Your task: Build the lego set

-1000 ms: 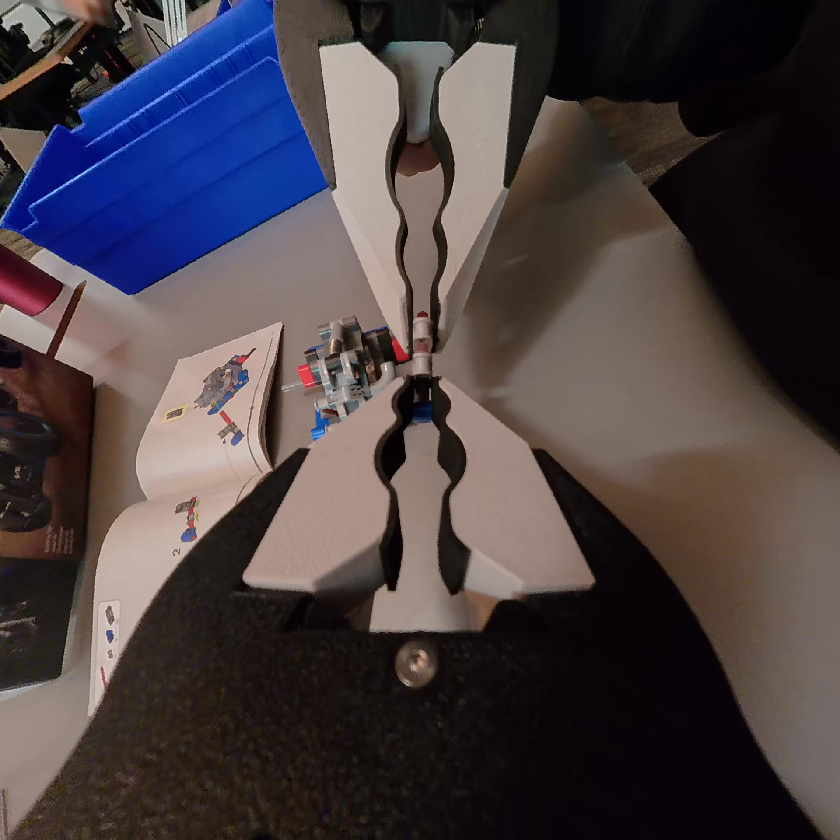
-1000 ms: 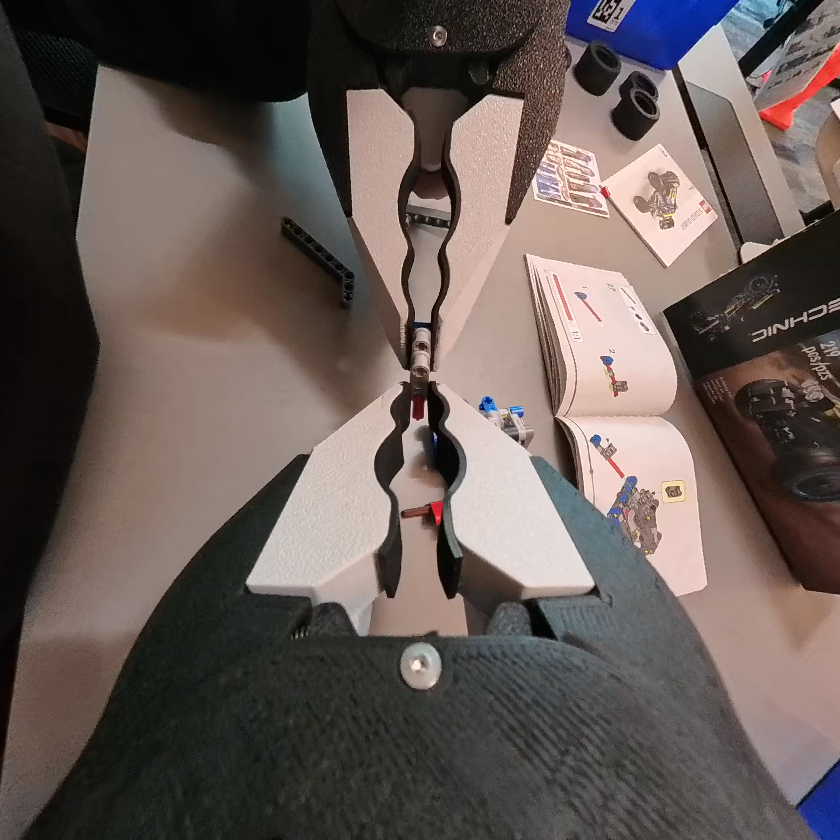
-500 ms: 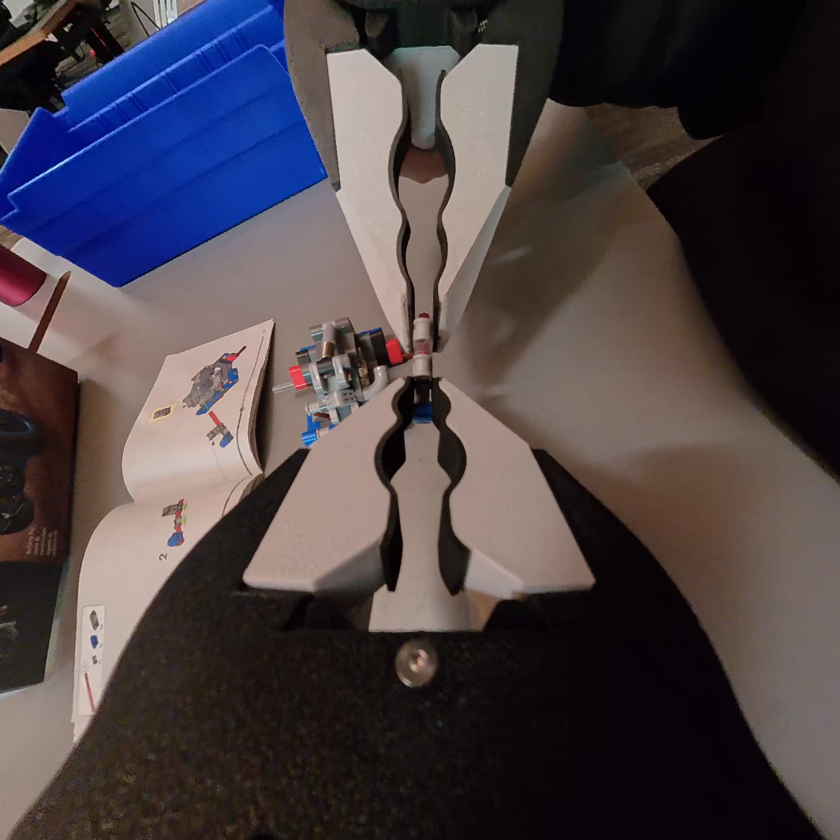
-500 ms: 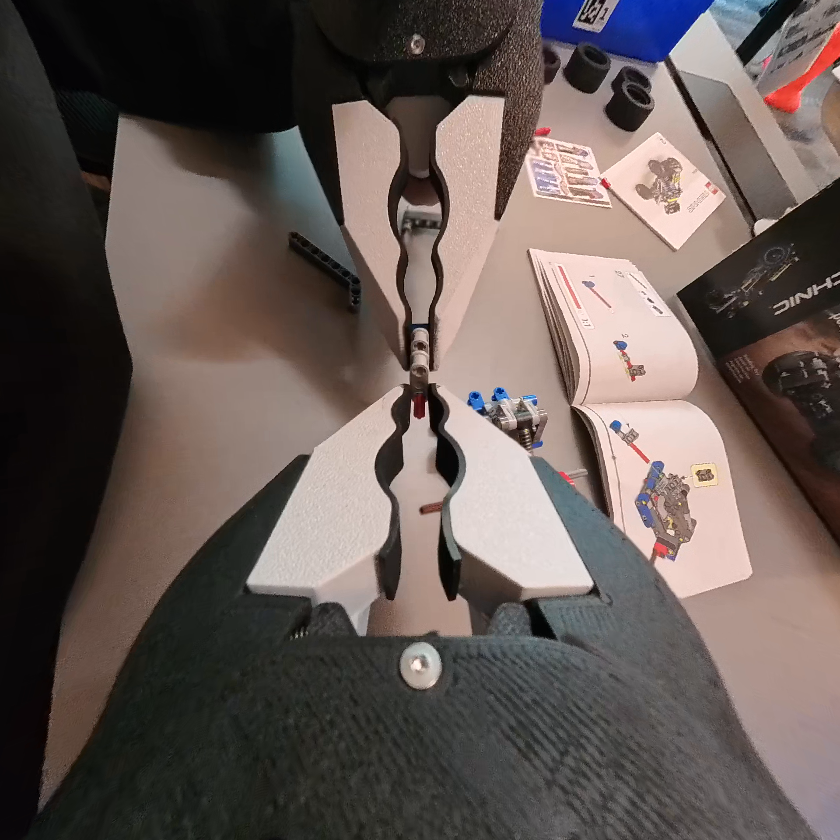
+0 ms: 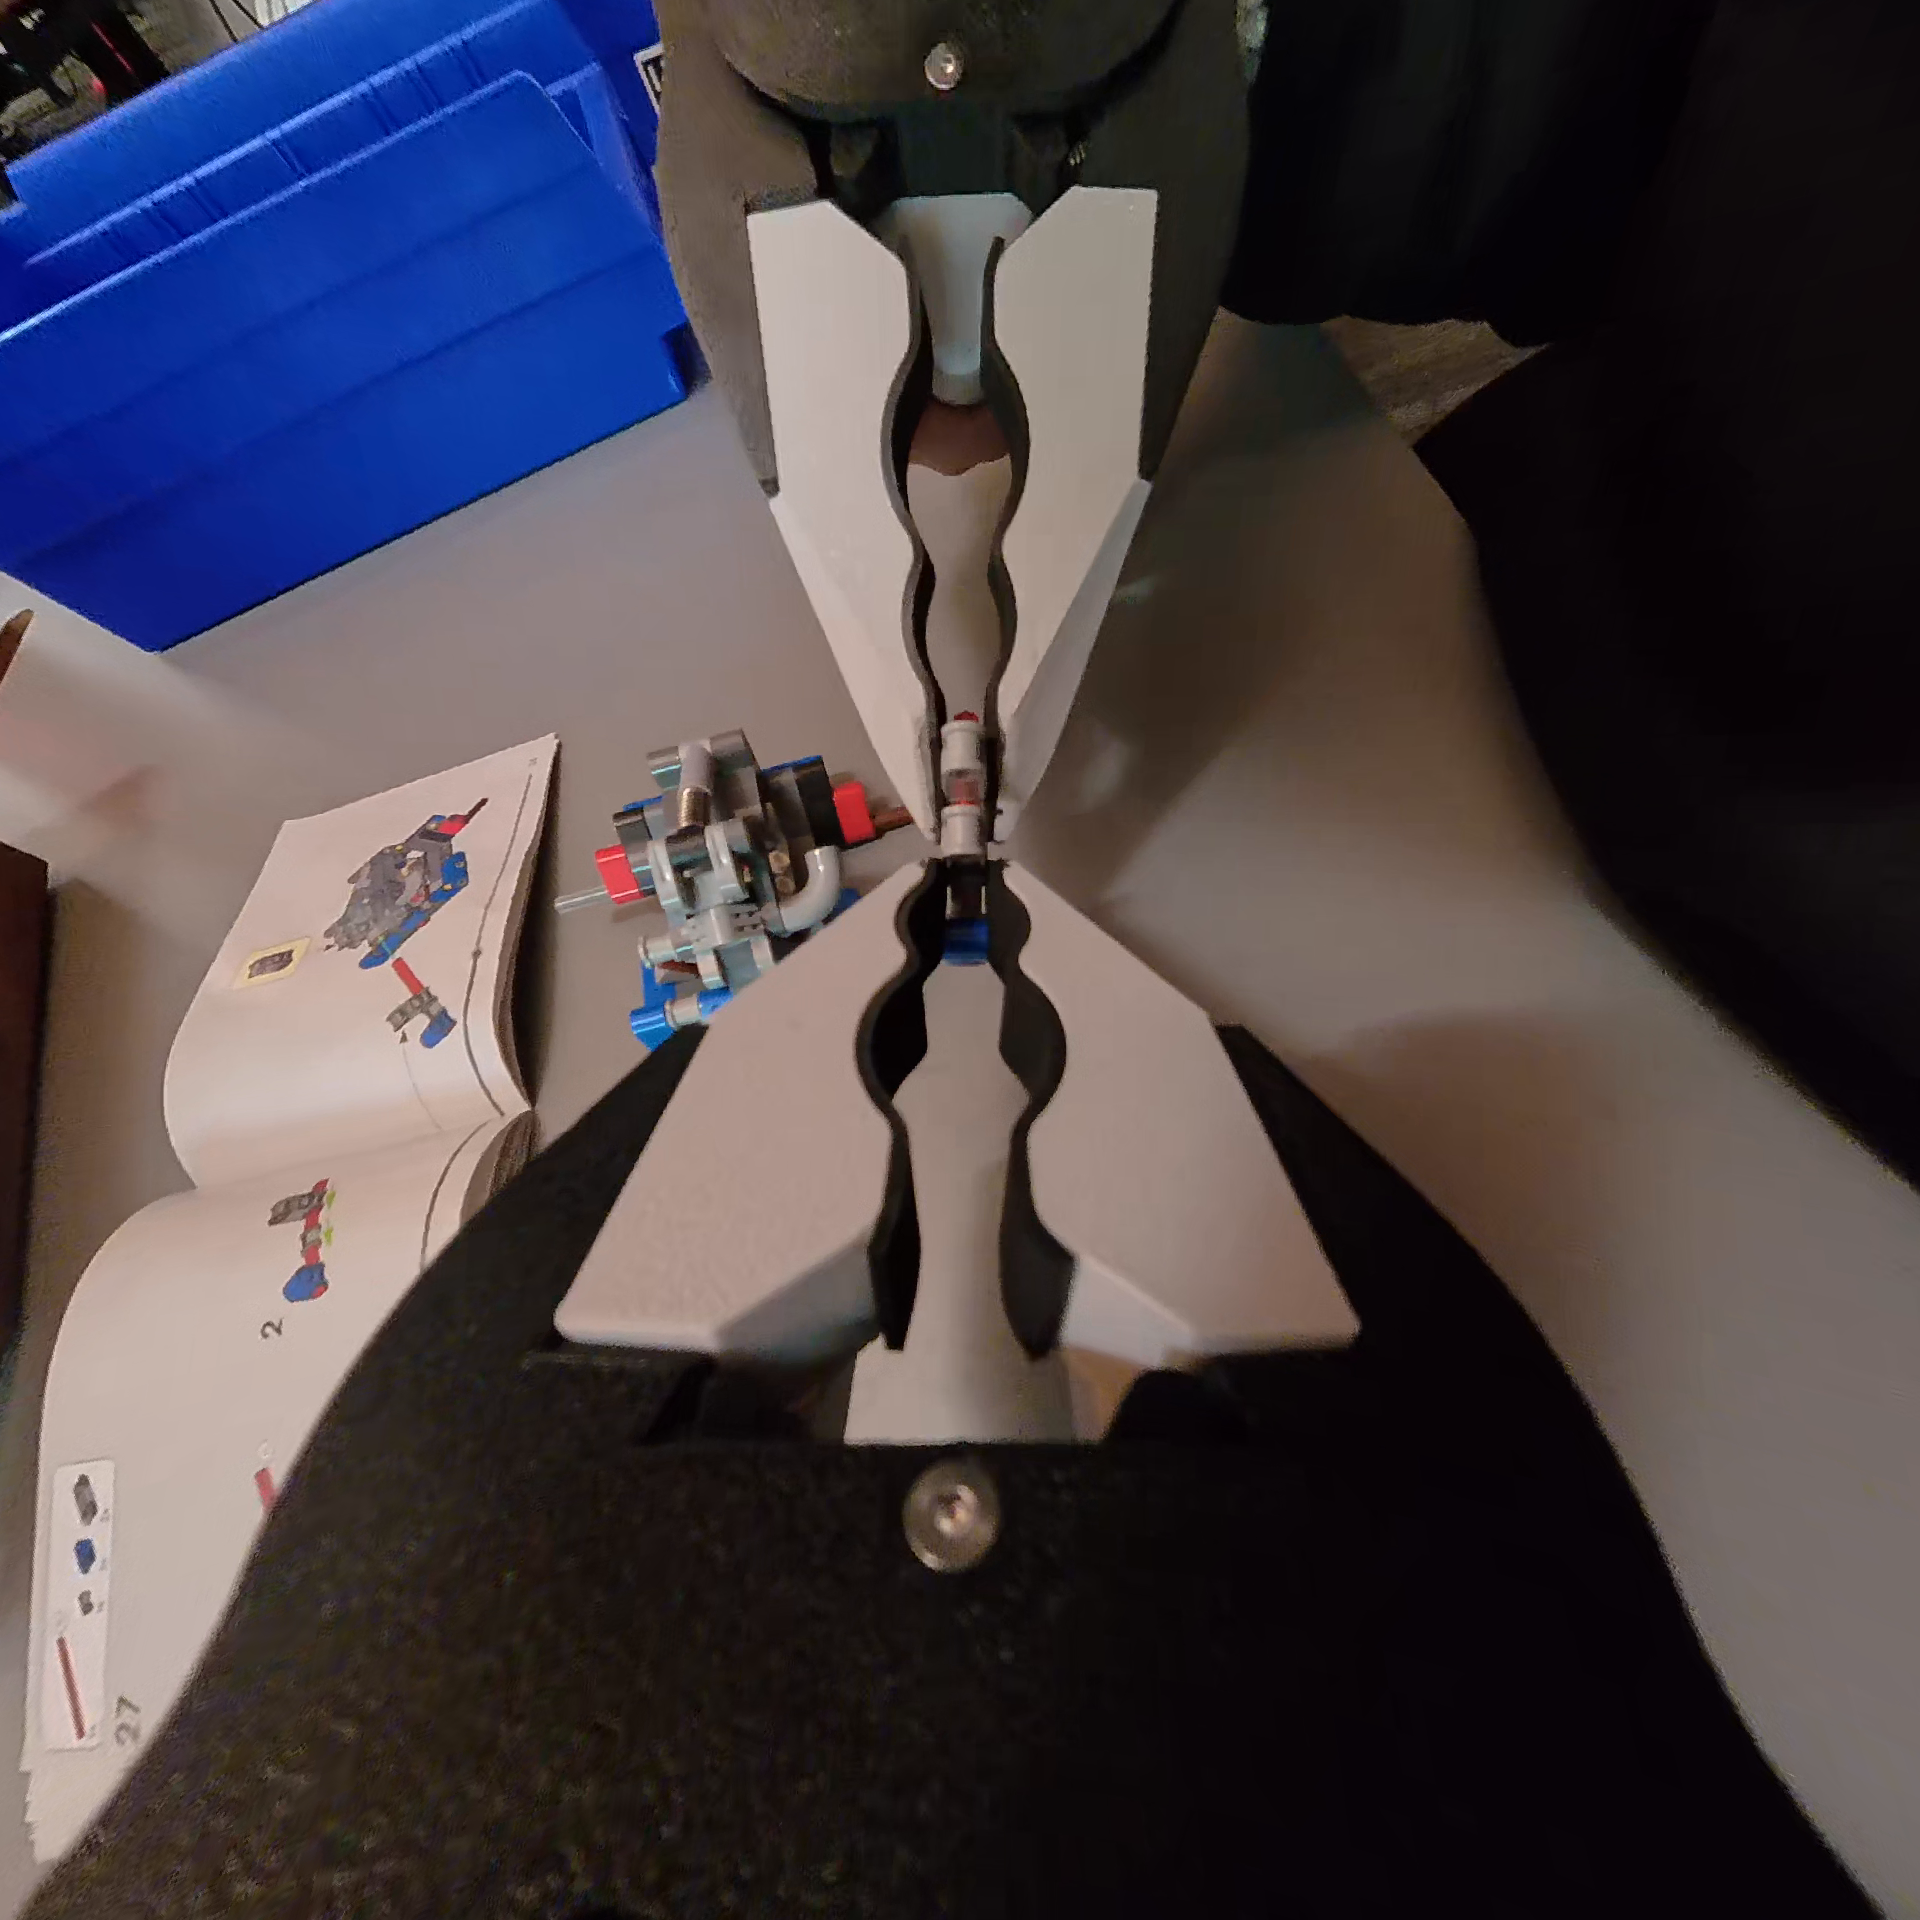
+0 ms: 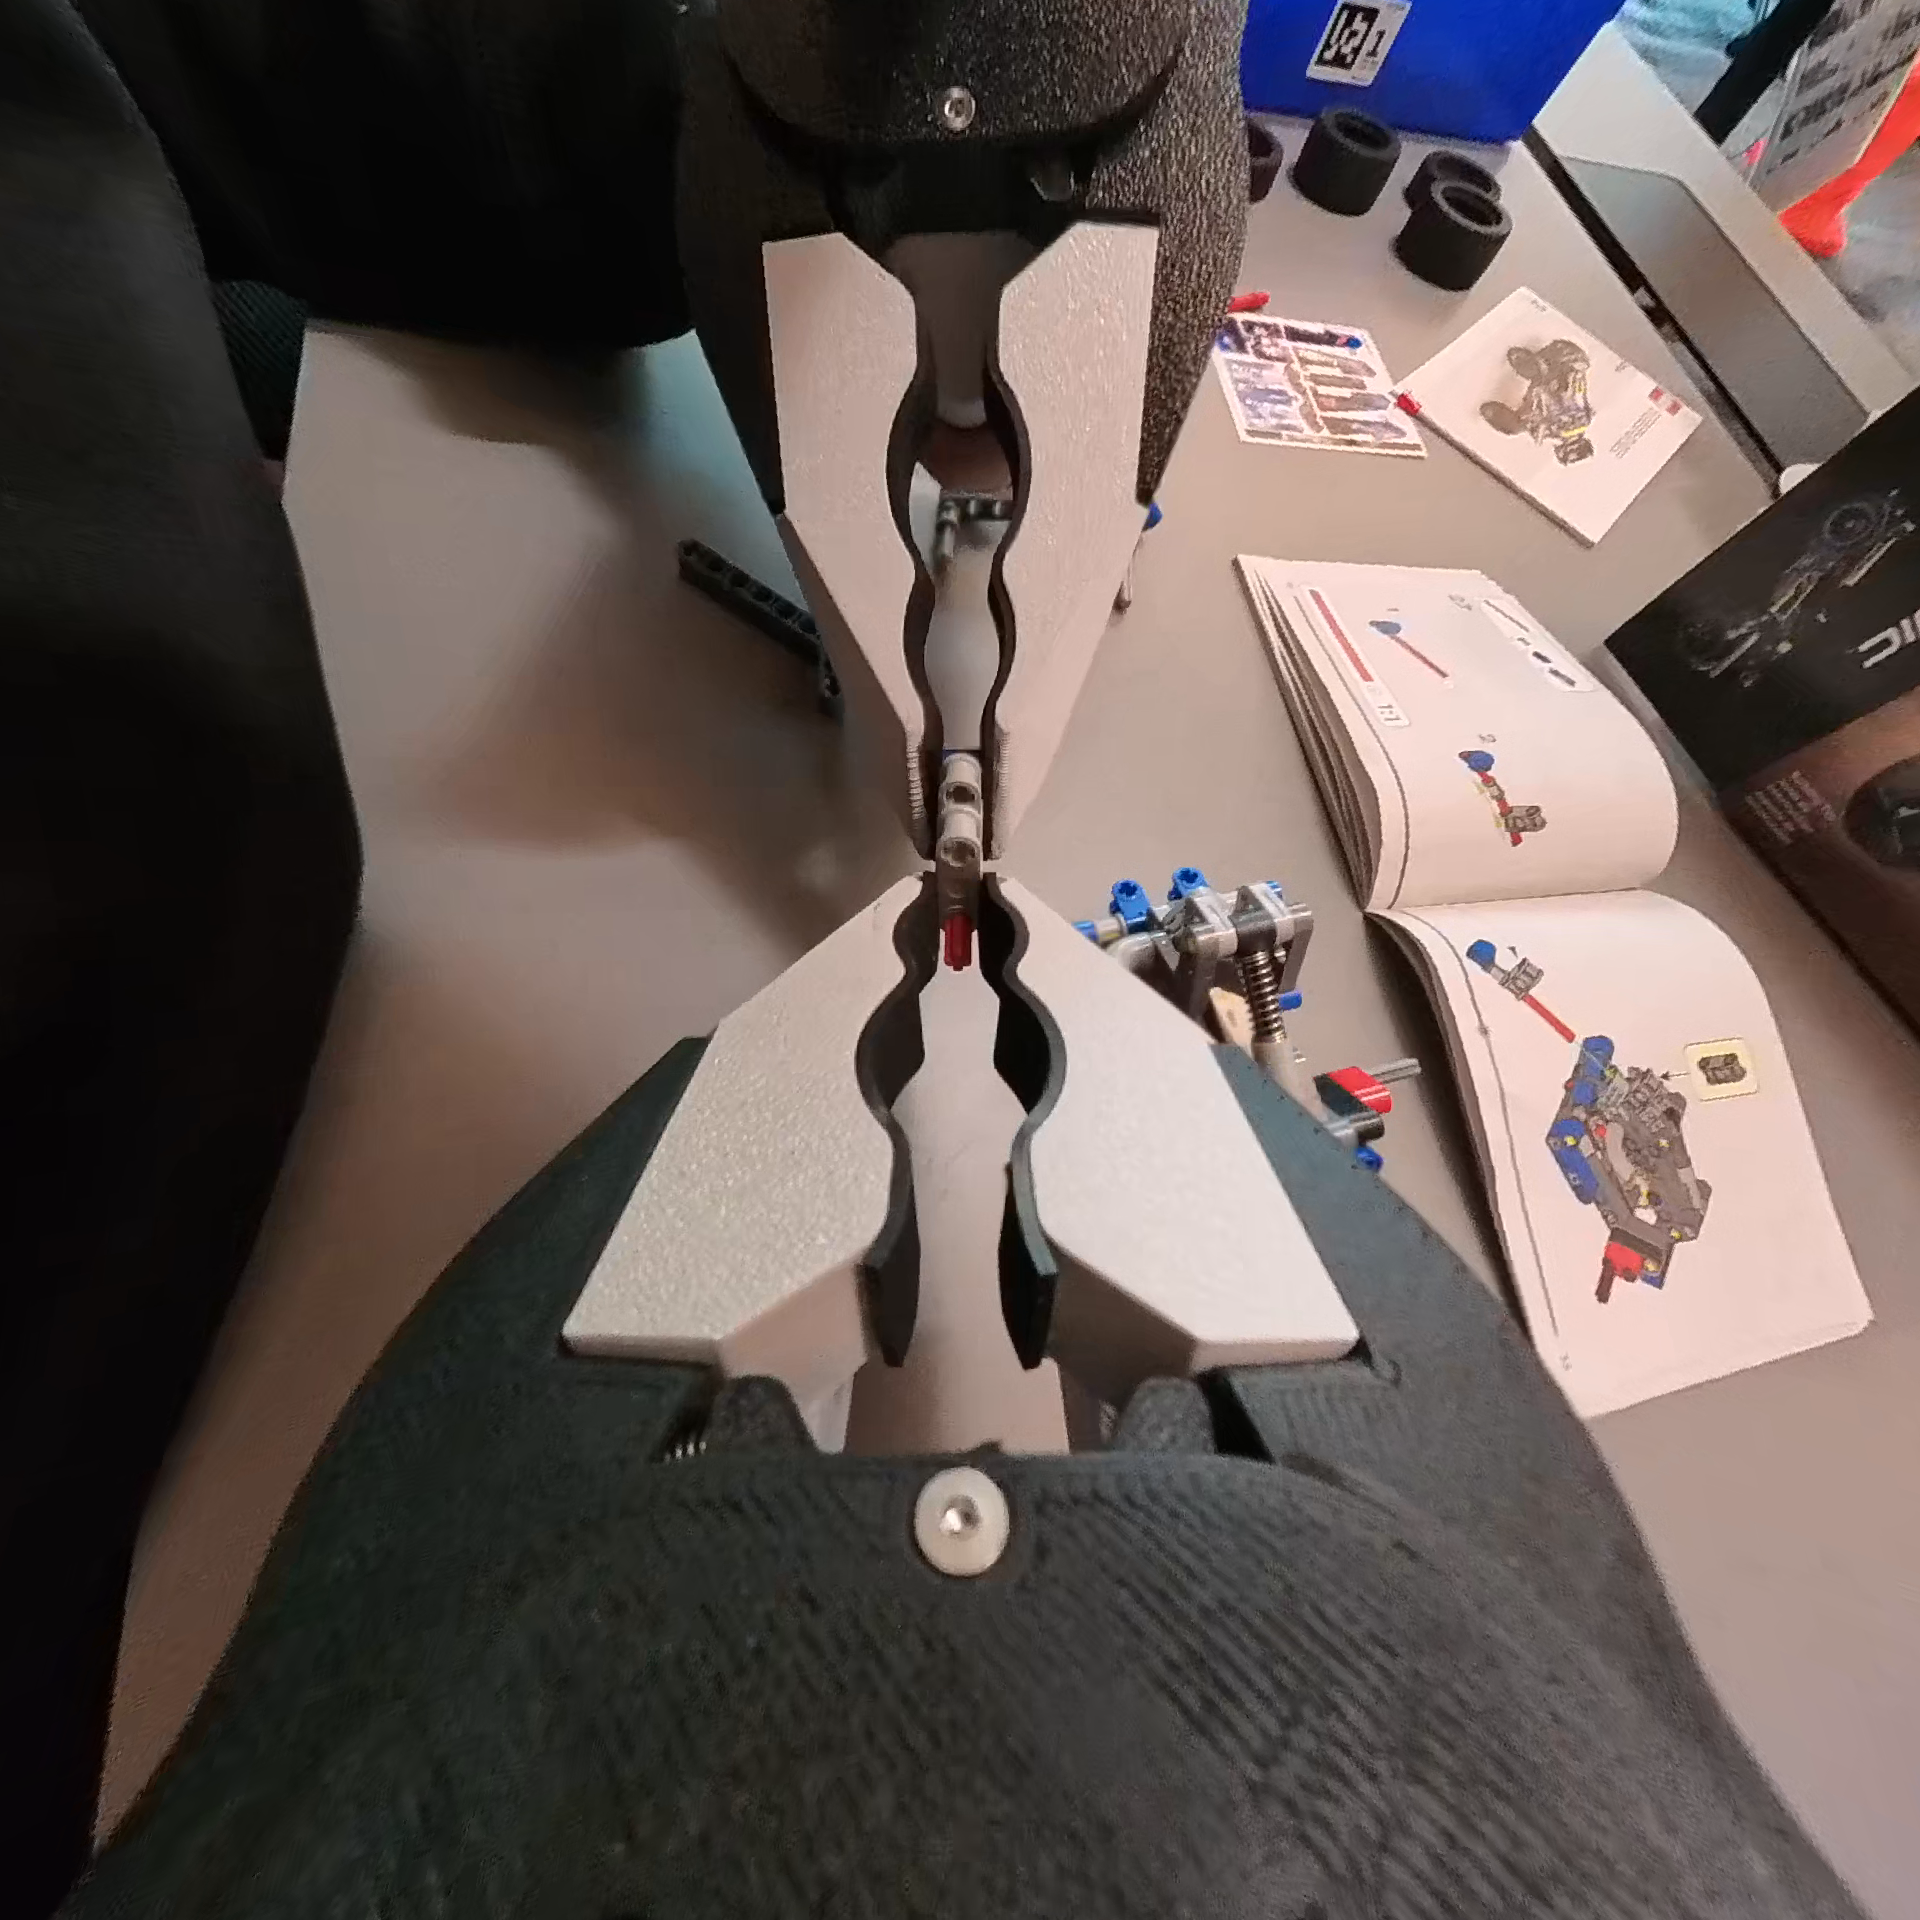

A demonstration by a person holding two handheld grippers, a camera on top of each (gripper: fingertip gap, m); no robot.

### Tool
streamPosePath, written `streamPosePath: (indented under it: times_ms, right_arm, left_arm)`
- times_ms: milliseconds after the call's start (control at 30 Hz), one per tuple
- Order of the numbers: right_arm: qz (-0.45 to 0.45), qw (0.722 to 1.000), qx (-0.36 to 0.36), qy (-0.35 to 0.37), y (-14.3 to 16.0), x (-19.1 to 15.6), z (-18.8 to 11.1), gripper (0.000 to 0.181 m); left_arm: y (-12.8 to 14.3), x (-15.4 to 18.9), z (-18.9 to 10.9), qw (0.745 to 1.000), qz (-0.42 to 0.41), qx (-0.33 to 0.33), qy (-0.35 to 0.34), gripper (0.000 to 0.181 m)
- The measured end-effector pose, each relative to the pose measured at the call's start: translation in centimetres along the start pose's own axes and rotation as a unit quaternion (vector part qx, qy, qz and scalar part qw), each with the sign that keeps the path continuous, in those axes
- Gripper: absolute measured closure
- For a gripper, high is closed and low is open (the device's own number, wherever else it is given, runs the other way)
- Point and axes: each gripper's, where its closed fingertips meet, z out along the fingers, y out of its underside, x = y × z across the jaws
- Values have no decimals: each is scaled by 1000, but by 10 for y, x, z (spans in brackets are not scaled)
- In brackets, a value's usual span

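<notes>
Surface: grey table (image 5: 1299, 727), blue bins (image 5: 312, 343) at the rear.
Left gripper (image 5: 961, 883): pinching the axle piece (image 5: 959, 790).
Right gripper (image 6: 961, 894): tip-to-tip with the left, clamped on the same piece's other end.
Assembly (image 5: 727, 873): resting beside the open manual (image 5: 343, 1018).

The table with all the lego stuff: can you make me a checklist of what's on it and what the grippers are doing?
Surface: grey table, plain.
Job's things: small axle assembly held in the air; partly built model on the table; open instruction booklet.
Clutter: black beam, black tyres, sticker sheet, small leaflet, dark box.
Grippers: left gripper and right gripper meet tip to tip, each shut on one end of the axle assembly.
Cables: nothing seen.
Surroundings: blue bins behind the table; a dark sleeve.
</notes>
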Motion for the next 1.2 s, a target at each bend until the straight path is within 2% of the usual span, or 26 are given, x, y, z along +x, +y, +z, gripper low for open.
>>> streamPosePath:
  times_ms: [167,233,267,300,333,400,467,533,600,700,767,933,1000,1100,1200]
  right_arm:
    - [16,1000,-3,-4,4,-1,-6,175]
    - [22,1000,-12,0,9,3,-10,175]
    - [23,999,-43,22,23,13,-16,175]
    - [14,994,-91,51,44,26,-27,175]
    - [26,994,-98,44,54,28,-36,175]
    - [79,995,-25,52,45,35,-50,175]
    - [111,992,-5,62,43,40,-57,175]
    - [113,992,-38,50,53,37,-54,175]
    - [124,987,-60,79,64,47,-54,175]
    - [193,979,-71,18,78,34,-45,175]
    - [218,974,-69,9,82,33,-39,175]
    - [268,961,-55,-24,84,32,-29,176]
    - [283,957,-43,-40,81,31,-28,170]
    - [287,956,-40,-49,80,32,-27,168]
    - [280,958,-40,-52,79,32,-28,156]
  left_arm:
    - [-2,1,4,1000,-13,9,7,176]
    - [13,-7,0,999,-9,-31,-12,176]
    - [33,-18,-8,996,-3,-76,-38,176]
    - [44,-24,-17,995,-8,-83,-50,176]
    - [44,-27,-24,996,-34,-62,-49,176]
    - [41,-37,-34,996,-63,-30,-60,176]
    - [45,-41,-36,995,-65,-41,-61,176]
    - [51,-36,-32,995,-73,-50,-46,176]
    - [62,-29,-27,991,-104,-77,-21,177]
    - [69,-21,-21,985,-146,-92,9,176]
    - [73,-23,-19,980,-169,-101,6,176]
    - [74,-28,-17,967,-237,-94,4,176]
    - [75,-28,-16,962,-256,-93,6,176]
    - [74,-28,-16,961,-262,-87,8,172]
    - [75,-31,-17,962,-258,-87,-5,163]
